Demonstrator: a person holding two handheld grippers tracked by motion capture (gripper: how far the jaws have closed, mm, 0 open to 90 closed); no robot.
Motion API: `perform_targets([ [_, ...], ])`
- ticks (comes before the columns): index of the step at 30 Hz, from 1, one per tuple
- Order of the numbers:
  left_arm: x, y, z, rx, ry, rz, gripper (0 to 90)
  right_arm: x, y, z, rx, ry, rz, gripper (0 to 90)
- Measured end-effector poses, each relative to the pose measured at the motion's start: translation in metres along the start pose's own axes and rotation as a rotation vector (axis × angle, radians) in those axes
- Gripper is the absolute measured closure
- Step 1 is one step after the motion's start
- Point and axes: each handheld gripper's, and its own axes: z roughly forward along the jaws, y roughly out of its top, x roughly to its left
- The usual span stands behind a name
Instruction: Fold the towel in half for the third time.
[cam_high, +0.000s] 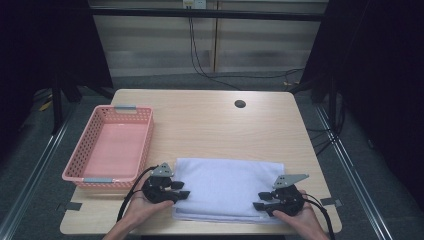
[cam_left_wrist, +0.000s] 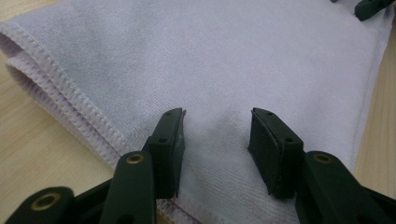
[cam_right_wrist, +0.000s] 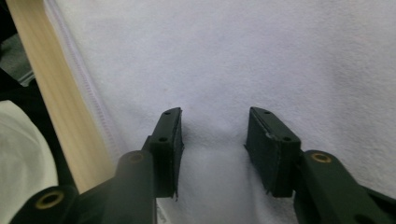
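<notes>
A pink basket (cam_high: 111, 145) sits on the left part of the tabletop (cam_high: 210, 125), its long side running away from the person. Just right of its near corner, the left gripper (cam_high: 182, 190) lies at the left edge of a folded white towel (cam_high: 227, 185), held in the person's left hand (cam_high: 142, 207). In the left gripper view its jaws stand partly apart over the towel (cam_left_wrist: 261, 60), with nothing pinched between them; the stitched, doubled hem runs along the left side there. The towel lies flat at the near middle of the tabletop, close to the front edge. At its right end, the right gripper (cam_high: 261, 201) points inward over the cloth, held in the right hand (cam_high: 300, 217). Its jaws also stand partly apart above the towel (cam_right_wrist: 261, 56), gripping nothing. A dark round hole (cam_high: 240, 104) marks the far tabletop.
</notes>
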Motion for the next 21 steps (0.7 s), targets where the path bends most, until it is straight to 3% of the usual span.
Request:
perform_targets([
  [5, -0.007, 0.008, 0.012, -0.008, 0.01, 0.011, 52.2, -0.016, -0.005, -0.009, -0.009, -0.024, 0.032, 58.4],
  [7, -0.013, 0.013, 0.017, 0.019, 0.017, 0.05, 50.0, -0.021, -0.008, -0.013, -0.014, -0.047, 0.031, 58.6],
  [8, -0.017, 0.014, 0.02, 0.019, 0.018, 0.05, 49.8, -0.024, -0.011, -0.016, -0.019, -0.049, 0.032, 58.9],
  [10, -0.022, 0.017, 0.026, 0.016, -0.008, 0.037, 48.0, -0.032, -0.018, -0.023, -0.029, -0.06, 0.044, 59.3],
  [14, -0.031, 0.026, 0.032, 0.052, -0.028, 0.052, 50.4, -0.039, -0.029, -0.035, -0.046, -0.066, 0.082, 57.2],
  [16, -0.031, 0.031, 0.029, 0.054, -0.043, 0.063, 51.1, -0.033, -0.029, -0.037, -0.046, -0.08, 0.074, 50.5],
  [17, -0.029, 0.034, 0.024, 0.028, -0.039, 0.067, 50.8, -0.029, -0.028, -0.037, -0.042, -0.089, 0.065, 48.4],
  [21, -0.013, 0.046, 0.011, -0.019, 0.004, 0.037, 47.3, -0.006, -0.019, -0.033, -0.079, -0.047, 0.027, 46.9],
])
